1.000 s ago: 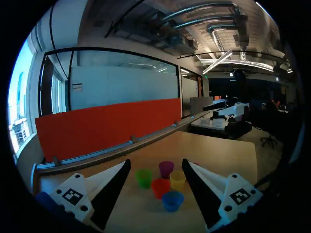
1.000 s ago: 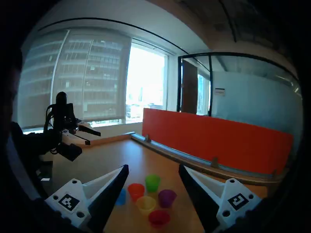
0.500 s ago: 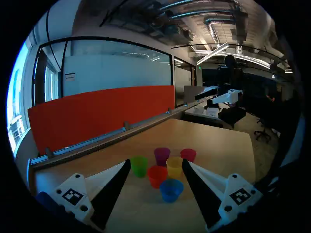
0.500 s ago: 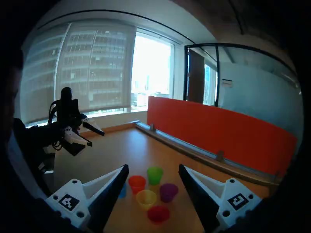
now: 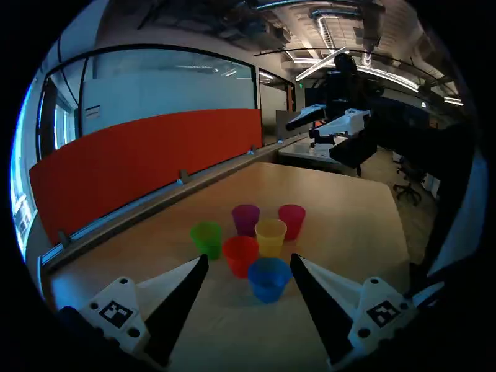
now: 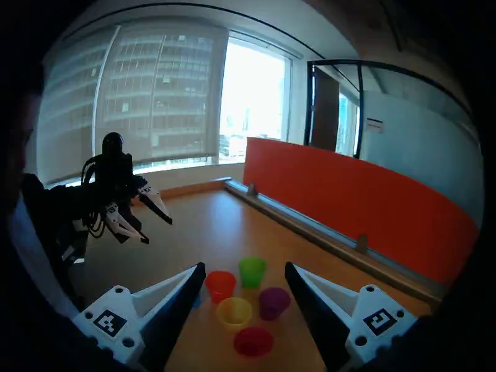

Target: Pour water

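Cups packed close on wood surface (image 5: 353, 214), all upright. At left tool (image 5: 247, 256), wide open & holding nothing: blue cup (image 5: 268, 279) btwn its tips, red cup (image 5: 240, 254) just behind, then green cup (image 5: 206, 239), yellow cup (image 5: 270, 235), purple cup (image 5: 245, 218), pink cup (image 5: 291, 220) farther back. Opp. side, right tool (image 6: 243, 265) also spread open, empty, faces same cluster, pink cup nearest.

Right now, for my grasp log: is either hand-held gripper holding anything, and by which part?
Nothing is held: the left hand-held gripper and the right hand-held gripper are both open.
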Action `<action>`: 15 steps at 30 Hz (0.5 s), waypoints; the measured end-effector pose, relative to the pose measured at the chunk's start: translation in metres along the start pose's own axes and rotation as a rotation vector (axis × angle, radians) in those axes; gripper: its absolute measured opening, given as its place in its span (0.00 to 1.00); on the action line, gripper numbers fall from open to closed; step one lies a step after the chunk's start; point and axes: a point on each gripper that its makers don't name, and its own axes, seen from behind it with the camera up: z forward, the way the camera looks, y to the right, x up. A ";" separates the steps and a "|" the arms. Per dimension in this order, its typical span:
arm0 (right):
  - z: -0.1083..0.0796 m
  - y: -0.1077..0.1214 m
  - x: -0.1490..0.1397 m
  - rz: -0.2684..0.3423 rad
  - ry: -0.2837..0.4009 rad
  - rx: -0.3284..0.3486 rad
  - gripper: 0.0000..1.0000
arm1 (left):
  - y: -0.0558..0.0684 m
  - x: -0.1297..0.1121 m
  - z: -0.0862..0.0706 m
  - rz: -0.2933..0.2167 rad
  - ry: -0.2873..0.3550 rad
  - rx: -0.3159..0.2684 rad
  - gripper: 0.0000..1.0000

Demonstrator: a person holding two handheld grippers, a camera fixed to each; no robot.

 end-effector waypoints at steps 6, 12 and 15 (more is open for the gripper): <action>0.010 0.003 -0.006 -0.001 -0.014 0.008 1.00 | 0.005 -0.020 0.015 0.000 -0.034 -0.031 0.99; 0.020 0.009 -0.012 0.004 -0.023 0.012 1.00 | 0.011 -0.042 0.029 0.006 -0.072 -0.060 0.98; 0.025 0.013 -0.016 0.009 -0.027 0.014 1.00 | 0.014 -0.051 0.036 0.013 -0.087 -0.074 0.98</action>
